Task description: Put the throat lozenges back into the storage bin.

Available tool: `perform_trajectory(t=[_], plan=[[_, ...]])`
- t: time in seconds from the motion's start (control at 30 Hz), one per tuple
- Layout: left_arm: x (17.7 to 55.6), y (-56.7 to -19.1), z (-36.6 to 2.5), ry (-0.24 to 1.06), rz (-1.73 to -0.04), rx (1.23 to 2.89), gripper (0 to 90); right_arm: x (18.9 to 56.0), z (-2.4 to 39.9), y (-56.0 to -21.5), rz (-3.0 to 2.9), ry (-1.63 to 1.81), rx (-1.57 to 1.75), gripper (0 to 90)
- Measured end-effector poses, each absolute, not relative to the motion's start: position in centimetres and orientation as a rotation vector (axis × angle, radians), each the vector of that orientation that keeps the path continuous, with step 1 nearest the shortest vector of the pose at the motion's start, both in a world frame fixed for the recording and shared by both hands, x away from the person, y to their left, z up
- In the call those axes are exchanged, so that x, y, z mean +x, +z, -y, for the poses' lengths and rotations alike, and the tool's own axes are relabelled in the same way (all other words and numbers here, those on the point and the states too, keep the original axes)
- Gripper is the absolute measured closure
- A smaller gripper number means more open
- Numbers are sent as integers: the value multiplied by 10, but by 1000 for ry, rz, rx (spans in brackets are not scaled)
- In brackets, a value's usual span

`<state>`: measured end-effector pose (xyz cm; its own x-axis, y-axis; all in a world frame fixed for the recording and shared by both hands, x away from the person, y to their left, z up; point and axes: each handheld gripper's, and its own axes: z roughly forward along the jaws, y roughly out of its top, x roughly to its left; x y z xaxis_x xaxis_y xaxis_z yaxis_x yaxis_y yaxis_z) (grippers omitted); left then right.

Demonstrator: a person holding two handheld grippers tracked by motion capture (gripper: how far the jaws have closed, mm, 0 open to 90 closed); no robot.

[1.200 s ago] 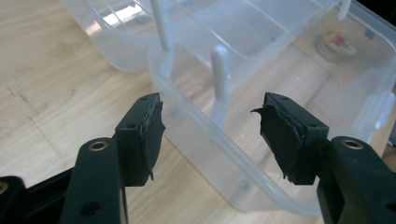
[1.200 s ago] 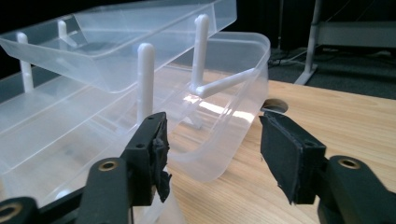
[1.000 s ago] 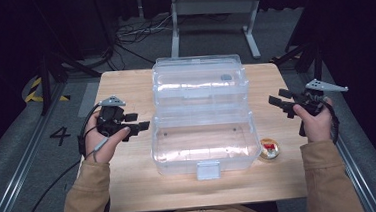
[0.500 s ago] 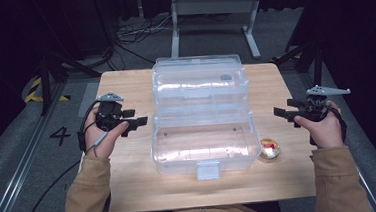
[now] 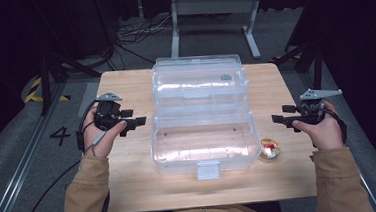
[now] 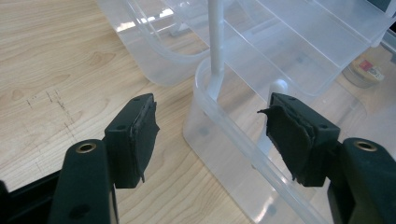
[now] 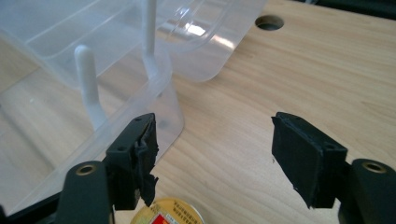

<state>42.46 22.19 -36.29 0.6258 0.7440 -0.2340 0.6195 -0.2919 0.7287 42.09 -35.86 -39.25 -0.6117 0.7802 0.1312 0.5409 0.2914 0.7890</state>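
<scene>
Tongs on both sides stand released, gripping nothing: left tongs (image 5: 138, 122) have just been opening, right tongs (image 5: 279, 118) closing slightly, each beside the clear plastic box (image 5: 205, 145). That box sits mid-worktop (image 5: 124, 85), its lid (image 5: 199, 82) already swung back. Apparently left: putting the small round tin (image 5: 269, 148), just right of the box, inside.

Your light wooden table (image 5: 130, 165) carries an open clear plastic box (image 5: 203, 140) at its centre, and a small round tin (image 5: 269, 148) at four o'clock just beside it.
</scene>
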Motion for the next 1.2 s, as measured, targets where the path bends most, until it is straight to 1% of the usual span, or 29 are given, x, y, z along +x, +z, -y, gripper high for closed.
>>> perform_trajectory(t=[0.17,0.8,1.2], plan=[[425,-363,-221,187,-1068,2016,339,420,355,-395,-2356,1140,1230,342],[426,-365,-221,176,-1075,2029,326,420,332,-415,-2673,870,1209,298],[427,-367,-224,174,-1090,2030,325,423,320,-439,-2839,675,1238,274]])
